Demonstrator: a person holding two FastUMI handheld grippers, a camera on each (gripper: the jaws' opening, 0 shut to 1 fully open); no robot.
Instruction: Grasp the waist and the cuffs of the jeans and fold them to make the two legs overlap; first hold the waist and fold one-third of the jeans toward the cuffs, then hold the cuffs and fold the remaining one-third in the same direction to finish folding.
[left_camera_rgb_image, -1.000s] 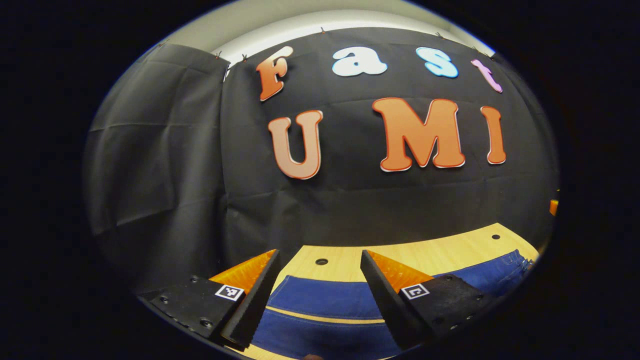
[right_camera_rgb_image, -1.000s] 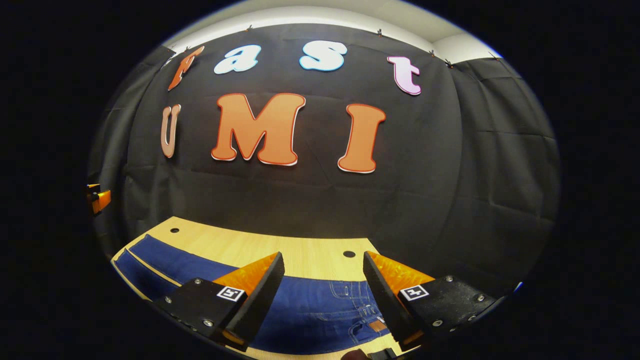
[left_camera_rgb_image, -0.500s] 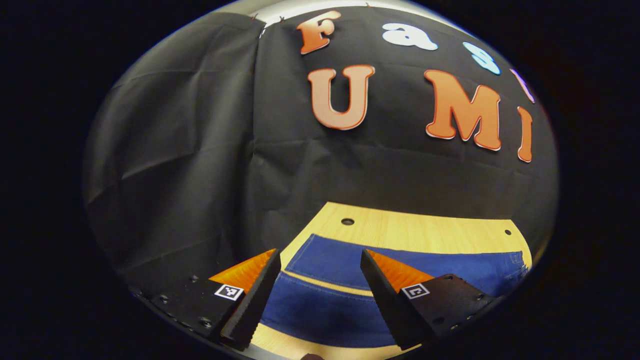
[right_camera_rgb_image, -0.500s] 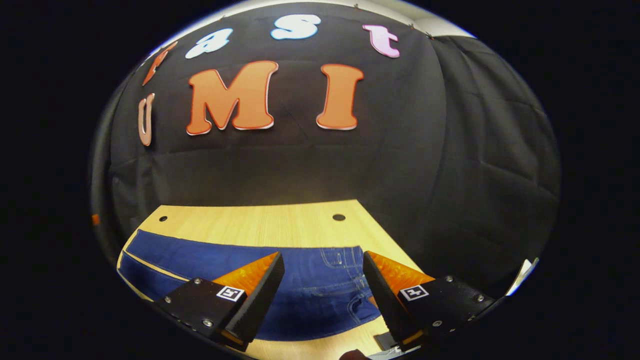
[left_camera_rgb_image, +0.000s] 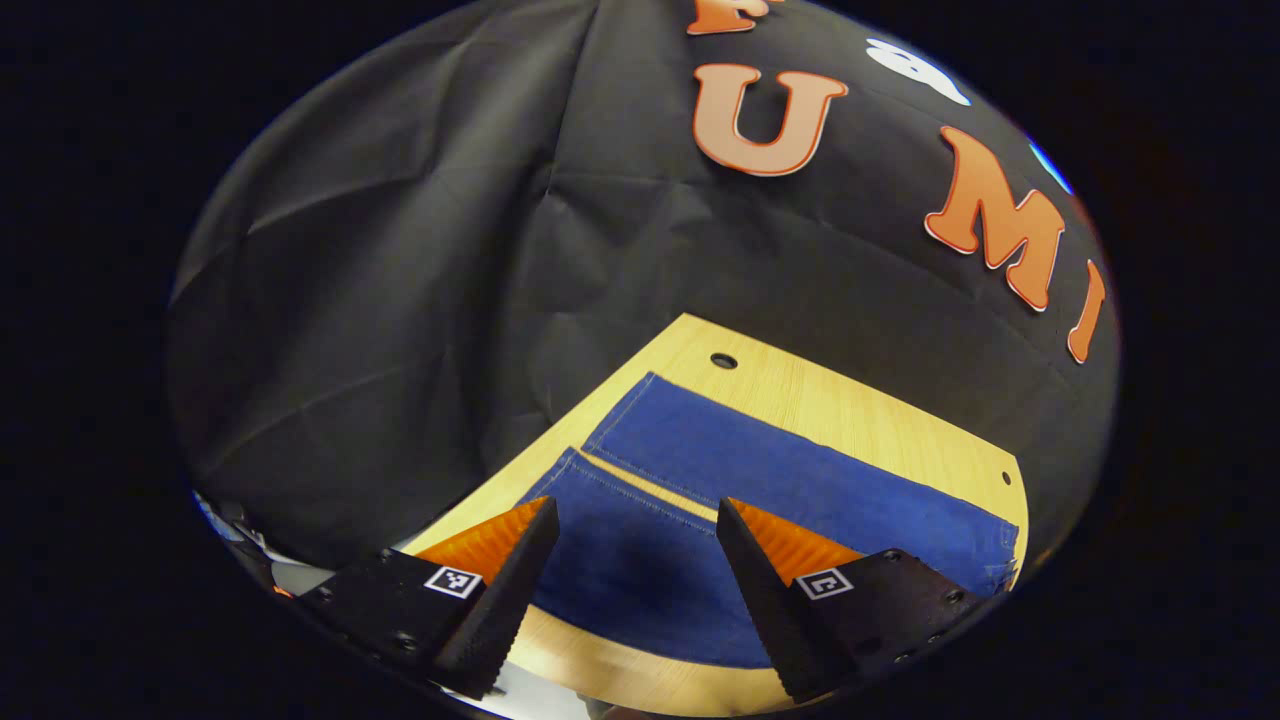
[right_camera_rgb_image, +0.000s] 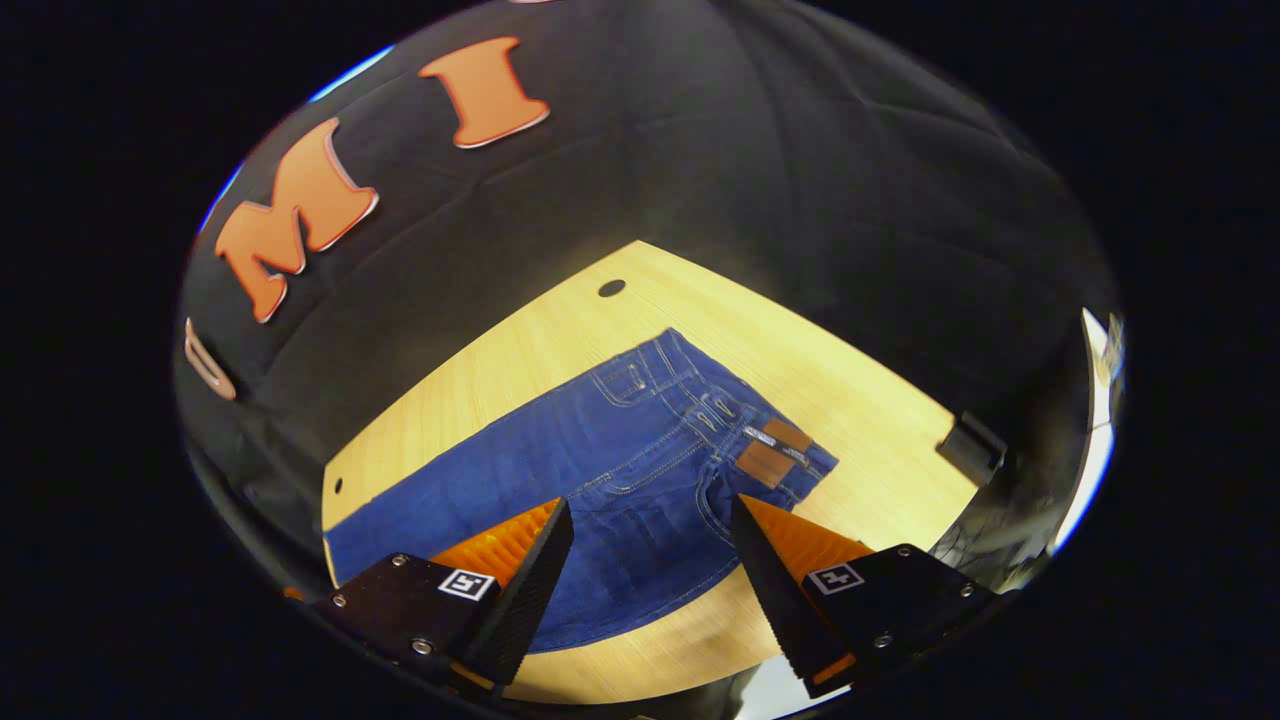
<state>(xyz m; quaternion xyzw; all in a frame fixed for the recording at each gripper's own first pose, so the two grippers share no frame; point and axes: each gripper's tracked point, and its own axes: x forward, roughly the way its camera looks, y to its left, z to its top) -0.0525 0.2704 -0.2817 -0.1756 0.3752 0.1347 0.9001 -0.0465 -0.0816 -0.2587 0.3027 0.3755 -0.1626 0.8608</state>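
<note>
Jeans (right_camera_rgb_image: 600, 460) flat on table (right_camera_rgb_image: 850, 390); small dark object (right_camera_rgb_image: 970, 447), perhaps a clip, near waist.

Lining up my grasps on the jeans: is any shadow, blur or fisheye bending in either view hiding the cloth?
Left gripper view: a soft shadow darkens the jeans between the open fingers; the cuffs' stitching stays sharp. Right gripper view: jeans evenly lit, waist patch crisp; the table edges bow with the lens.

The jeans (right_camera_rgb_image: 600, 460) lie flat on the surface (right_camera_rgb_image: 850, 390), both legs (left_camera_rgb_image: 760, 470) side by side. The waist (right_camera_rgb_image: 760, 440) lies at the right end, the cuffs (left_camera_rgb_image: 590, 450) at the left.
</note>
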